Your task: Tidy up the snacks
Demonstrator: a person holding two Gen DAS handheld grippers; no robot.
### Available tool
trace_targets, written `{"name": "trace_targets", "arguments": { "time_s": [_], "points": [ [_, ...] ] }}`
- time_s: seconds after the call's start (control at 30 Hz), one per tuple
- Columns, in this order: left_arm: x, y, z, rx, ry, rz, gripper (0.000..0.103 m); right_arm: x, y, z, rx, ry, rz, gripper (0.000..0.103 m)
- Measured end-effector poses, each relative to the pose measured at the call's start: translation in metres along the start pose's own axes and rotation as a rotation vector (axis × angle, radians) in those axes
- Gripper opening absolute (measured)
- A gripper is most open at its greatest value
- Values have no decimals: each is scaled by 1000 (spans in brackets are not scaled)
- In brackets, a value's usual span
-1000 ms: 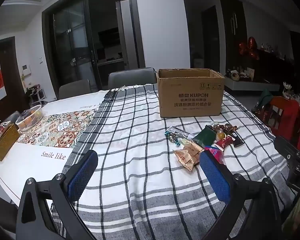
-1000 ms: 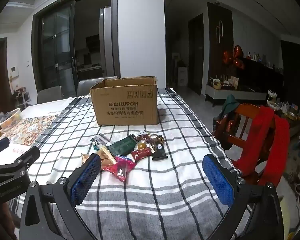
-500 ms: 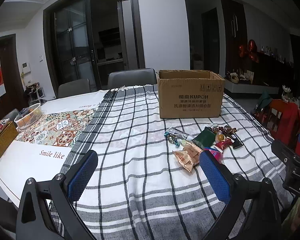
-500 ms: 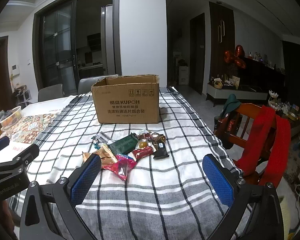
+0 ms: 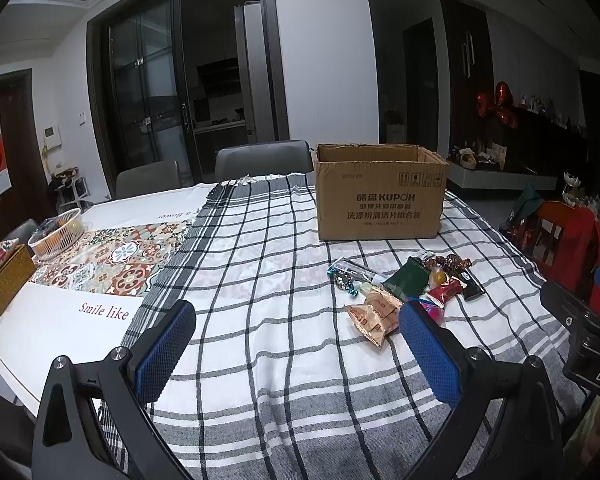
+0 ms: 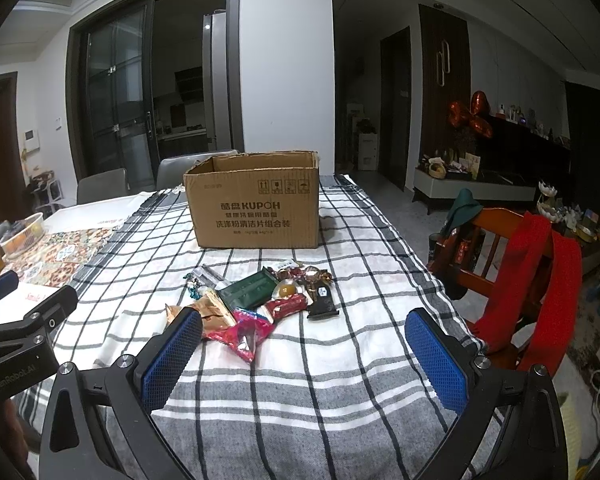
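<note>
Only in the left view: a white basket [image 5: 56, 232] and a woven tissue box [image 5: 4, 280] far off to the left of the left gripper [image 5: 296, 344], on a patterned runner [image 5: 112, 258]. Only in the right view: a wooden chair [image 6: 500, 256] draped with red cloth [image 6: 540, 280], just right of the right gripper [image 6: 304, 354], beyond the table edge.

In both: open cardboard box [image 5: 380, 194] standing upright ahead on the checked cloth [image 5: 260, 280], snacks [image 5: 404, 292] heaped loose between box and grippers. From the left gripper, heap ahead and to the right, partly hidden behind the right blue pad [image 5: 432, 356]. From the right gripper, heap [image 6: 260, 300] ahead and slightly left, its near edge just behind the left pad [image 6: 172, 360]; dark green pack [image 6: 248, 290] in the middle, pink wrapper [image 6: 244, 332] nearest.

Left gripper: jaws spread wide, holding nothing, touching nothing, hovering over the cloth. Right gripper: likewise wide apart, empty, clear of the snacks.
</note>
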State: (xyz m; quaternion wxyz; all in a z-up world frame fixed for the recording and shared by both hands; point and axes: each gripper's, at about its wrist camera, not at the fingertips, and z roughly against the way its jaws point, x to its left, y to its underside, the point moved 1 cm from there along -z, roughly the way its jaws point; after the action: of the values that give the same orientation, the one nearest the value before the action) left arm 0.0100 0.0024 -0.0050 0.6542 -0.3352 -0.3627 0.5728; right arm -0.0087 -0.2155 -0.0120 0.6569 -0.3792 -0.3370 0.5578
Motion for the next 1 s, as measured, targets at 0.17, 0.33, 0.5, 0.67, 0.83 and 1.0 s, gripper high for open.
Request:
{"name": "trace_targets", "arguments": {
  "time_s": [0.17, 0.33, 0.5, 0.67, 0.83, 1.0],
  "points": [
    [-1, -2, 0, -1, 0, -1, 103, 0, 0, 0, 0, 0, 0, 103],
    [-1, -2, 0, -2, 1, 0, 103, 0, 0, 0, 0, 0, -1, 103],
    [-2, -3, 0, -3, 1, 0, 103, 0, 0, 0, 0, 0, 0, 103],
    [-3, -4, 0, -2, 1, 0, 103, 0, 0, -1, 0, 0, -1, 103],
    [-3, -3, 0, -4, 1, 1, 103, -1, 0, -1, 0, 1, -1, 103],
    [-3, -3, 0, -5, 0, 1, 103, -1, 0, -1, 1, -1, -1, 103]
  ]
}}
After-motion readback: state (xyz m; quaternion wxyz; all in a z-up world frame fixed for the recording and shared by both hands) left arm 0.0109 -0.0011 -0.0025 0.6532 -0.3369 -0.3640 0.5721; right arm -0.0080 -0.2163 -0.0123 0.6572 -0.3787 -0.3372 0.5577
